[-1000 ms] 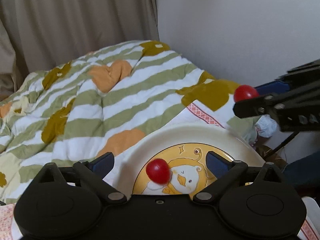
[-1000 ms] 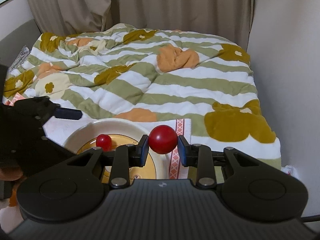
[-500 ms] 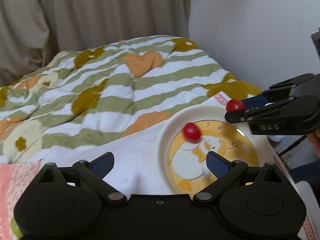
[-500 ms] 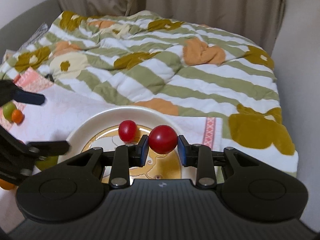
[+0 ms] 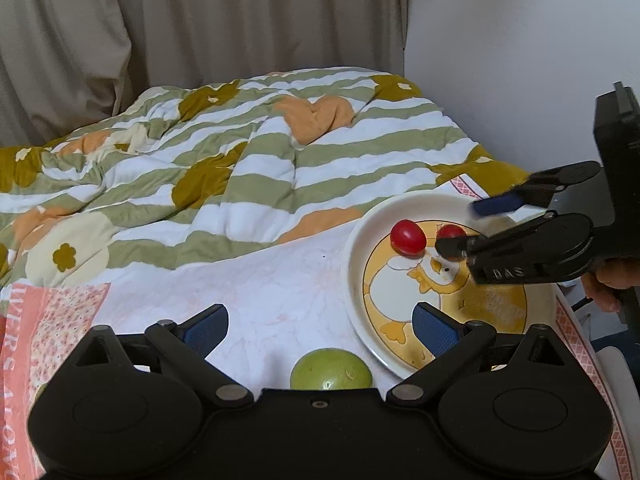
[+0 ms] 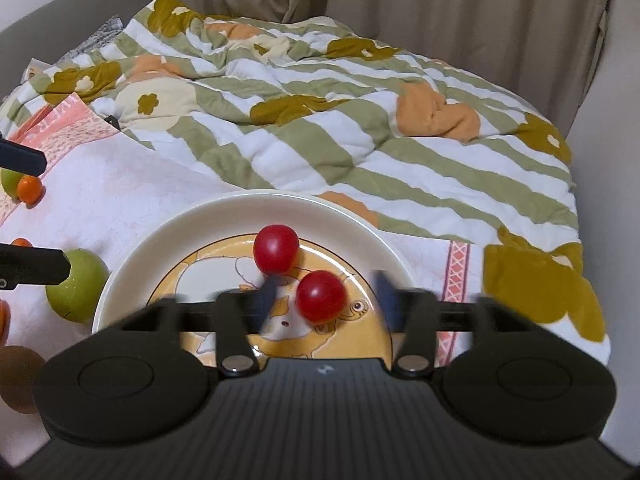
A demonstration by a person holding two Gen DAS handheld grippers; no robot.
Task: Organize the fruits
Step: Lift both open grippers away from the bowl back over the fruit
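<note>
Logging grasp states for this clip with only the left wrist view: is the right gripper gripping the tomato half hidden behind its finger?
Observer: No. In the right wrist view, the right gripper has its jaws opening, and that tomato sits between them on the plate, touched by neither pad.
Reviewer: Is there any fruit outside my view?
Observer: Yes, a small orange fruit lies far to the left of the plate, beside a small green fruit.

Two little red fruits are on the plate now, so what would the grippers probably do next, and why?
Probably the left gripper closes on the round green fruit lying between its open fingers, off the cream duck-picture plate. The right gripper is opening around its round red tomato.
</note>
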